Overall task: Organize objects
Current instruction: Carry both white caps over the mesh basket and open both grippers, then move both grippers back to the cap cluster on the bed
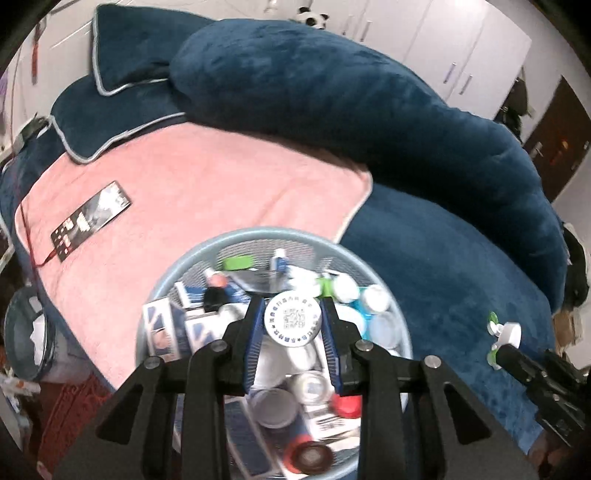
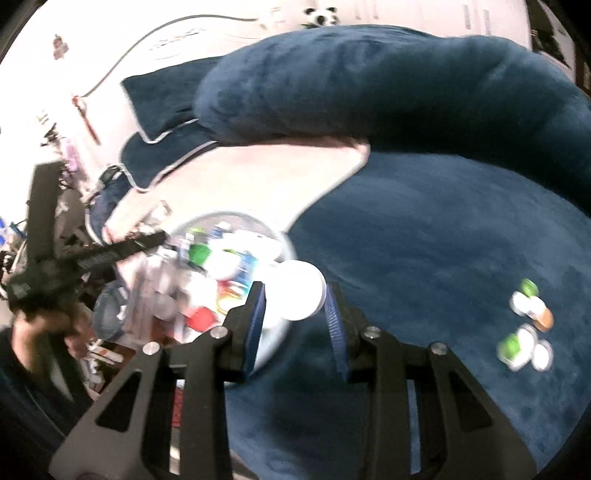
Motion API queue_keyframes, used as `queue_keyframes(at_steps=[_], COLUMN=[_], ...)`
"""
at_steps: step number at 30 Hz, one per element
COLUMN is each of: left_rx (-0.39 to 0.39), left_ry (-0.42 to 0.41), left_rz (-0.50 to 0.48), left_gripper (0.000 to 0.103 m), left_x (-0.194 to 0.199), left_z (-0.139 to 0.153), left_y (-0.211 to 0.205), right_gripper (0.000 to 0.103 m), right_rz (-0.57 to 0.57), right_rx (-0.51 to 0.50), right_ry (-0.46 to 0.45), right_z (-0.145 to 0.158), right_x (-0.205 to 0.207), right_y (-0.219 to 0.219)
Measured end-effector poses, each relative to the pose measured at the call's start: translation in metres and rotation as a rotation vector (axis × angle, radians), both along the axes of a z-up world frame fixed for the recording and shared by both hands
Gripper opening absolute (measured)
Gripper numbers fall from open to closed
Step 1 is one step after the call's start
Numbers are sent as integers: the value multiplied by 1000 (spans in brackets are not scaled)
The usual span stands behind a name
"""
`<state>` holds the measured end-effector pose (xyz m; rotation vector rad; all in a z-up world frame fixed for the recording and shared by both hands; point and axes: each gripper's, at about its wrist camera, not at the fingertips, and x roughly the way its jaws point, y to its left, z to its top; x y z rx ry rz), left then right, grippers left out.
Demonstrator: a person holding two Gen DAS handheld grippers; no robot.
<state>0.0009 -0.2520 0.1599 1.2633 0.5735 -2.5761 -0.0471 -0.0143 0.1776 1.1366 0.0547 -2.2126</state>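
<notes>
A white bottle with a printed cap (image 1: 293, 322) is being gripped between the blue-padded fingers of the left gripper (image 1: 291, 321), which are closed narrowly against its sides, directly above the mesh basket (image 1: 376, 271). The basket is being filled with small boxes, white bottles, a red cap (image 1: 347, 405) and a green-capped item (image 1: 238, 262). In the right wrist view, a second white bottle (image 2: 297, 290) is being held between the fingers of the right gripper (image 2: 293, 295), which are set a moderate width apart against its sides, at the basket's 3 o'clock rim.

The basket is being carried by a bed covered in a dark blue plush cover (image 1: 461, 295), partly over a pink blanket (image 1: 207, 184) spreading toward 10 o'clock. On the pink blanket, at 9 o'clock, a dark phone-like slab (image 1: 90, 219) with a red cable is lying. A thick roll of blue bedding (image 1: 369, 110) is curving across from 12 to 3 o'clock, with piped blue pillows (image 1: 125, 48) at 11 o'clock.

At 3 o'clock in the right wrist view, a loose cluster of small white, green-capped bottles (image 2: 526, 325) is lying on the blue cover, well apart from the basket. White wardrobe doors (image 1: 472, 55) are lining the far wall, and a brown door (image 1: 557, 140) is standing at 2 o'clock. A panda toy (image 1: 314, 18) is perched at 12 o'clock.
</notes>
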Motion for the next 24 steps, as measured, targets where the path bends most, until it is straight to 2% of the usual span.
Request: queue_keyframes(at_steps=[5, 7, 8, 9, 10, 11, 13, 15, 18, 21, 24], left_rx=[13, 16, 16, 13, 10, 3, -19, -55, -88, -114, -138], left_ry=[15, 25, 31, 38, 42, 51, 55, 31, -18, -32, -23], left_rz=[1, -2, -3, -3, -1, 3, 11, 16, 3, -15, -25], left_gripper=[31, 35, 47, 53, 72, 86, 88, 88, 88, 89, 89], left_x=[-1, -3, -2, -2, -1, 1, 4, 4, 1, -1, -1], left_z=[-4, -3, -3, -1, 0, 1, 3, 2, -4, -4, 0], left_y=[-4, -7, -8, -8, -9, -9, -10, -8, -3, 6, 14], right_gripper=[35, 37, 41, 51, 61, 65, 82, 91, 92, 92, 97], right_rz=[49, 101, 107, 92, 80, 70, 41, 4, -23, -69, -115], right_rx=[-72, -148, -174, -184, -194, -200, -179, -123, -39, 50, 64], right_ry=[-27, -99, -141, -161, -162, -155, -125, -101, -81, -31, -24], right_z=[1, -3, -7, -8, -8, -6, -4, -4, -6, -7, -5], right_x=[-5, -12, -15, -16, -15, -14, -12, -12, -14, -13, -15], right_y=[-41, -53, -56, -55, -52, -48, -37, -24, -14, 8, 30])
